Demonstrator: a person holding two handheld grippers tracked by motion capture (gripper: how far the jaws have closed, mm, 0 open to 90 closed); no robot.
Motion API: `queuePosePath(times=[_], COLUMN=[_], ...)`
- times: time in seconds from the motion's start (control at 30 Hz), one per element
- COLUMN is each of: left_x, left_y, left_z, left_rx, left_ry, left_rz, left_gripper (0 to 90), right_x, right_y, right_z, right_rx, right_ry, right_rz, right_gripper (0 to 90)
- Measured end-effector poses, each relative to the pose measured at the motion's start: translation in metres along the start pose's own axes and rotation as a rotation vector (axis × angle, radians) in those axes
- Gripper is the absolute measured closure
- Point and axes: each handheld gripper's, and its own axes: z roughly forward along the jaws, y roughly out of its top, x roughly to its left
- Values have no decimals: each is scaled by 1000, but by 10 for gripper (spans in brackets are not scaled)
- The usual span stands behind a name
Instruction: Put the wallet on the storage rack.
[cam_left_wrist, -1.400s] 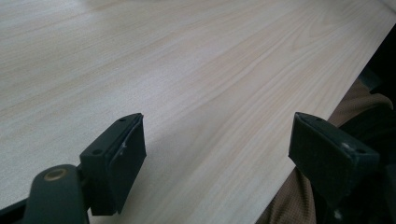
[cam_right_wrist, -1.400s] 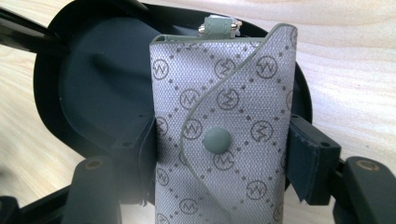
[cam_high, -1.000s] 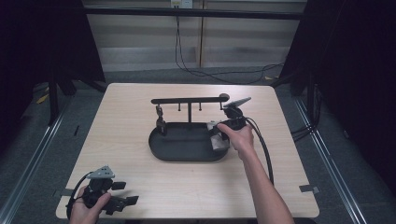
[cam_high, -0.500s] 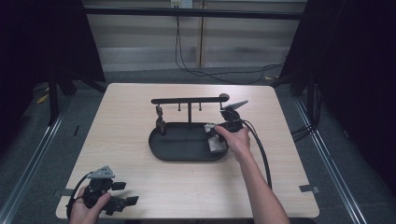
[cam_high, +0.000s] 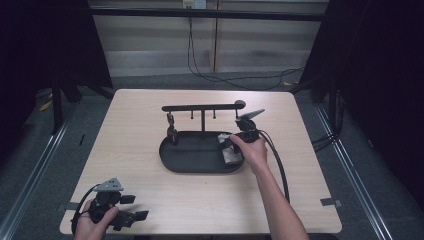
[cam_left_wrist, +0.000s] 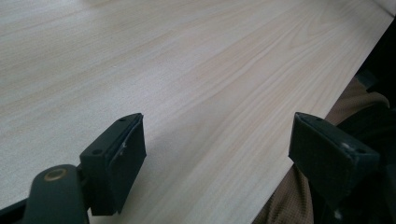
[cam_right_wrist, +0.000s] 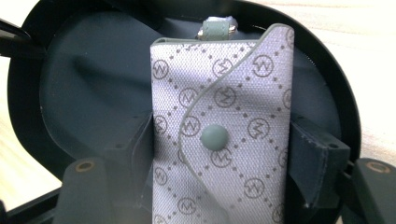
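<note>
Right tongs (cam_right_wrist: 219, 158) just been opening; pouch (cam_right_wrist: 224, 135) between jaws, lying in tray (cam_high: 200, 162) at right end, pads seemingly off it. Likely release, placement done. Left tongs (cam_left_wrist: 219, 154) spread, empty, over desk (cam_left_wrist: 187, 70).

A pale wooden table (cam_high: 140, 125) – a black oval tray (cam_high: 172, 161) rests mid-table.

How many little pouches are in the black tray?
1. A grey patterned snap pouch lies at the right end of the black oval tray, between the right hand-held gripper's jaws. More could be hidden under the hand.
</note>
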Motion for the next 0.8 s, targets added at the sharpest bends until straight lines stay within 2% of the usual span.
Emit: queuePosePath(times=[0.07,0.2,0.57,0.8], left_x=[0,0,0,2], left_y=[0,0,0,0], left_z=[0,1,0,-1], left_rx=[0,2,1,-7], left_ry=[2,-3,3,5], left_rz=[-1,-4,-4,-11], left_gripper=[183,180,180,180], right_x=[1,3,1,-1], right_y=[0,-1,-4,-9], right_z=[-2,-9,-24,-39], right_rx=[-13,-22,-50,-57], right_ry=[5,11,2,-33], right_rz=[10,-14,-29,-72], right_gripper=[287,292,283,242])
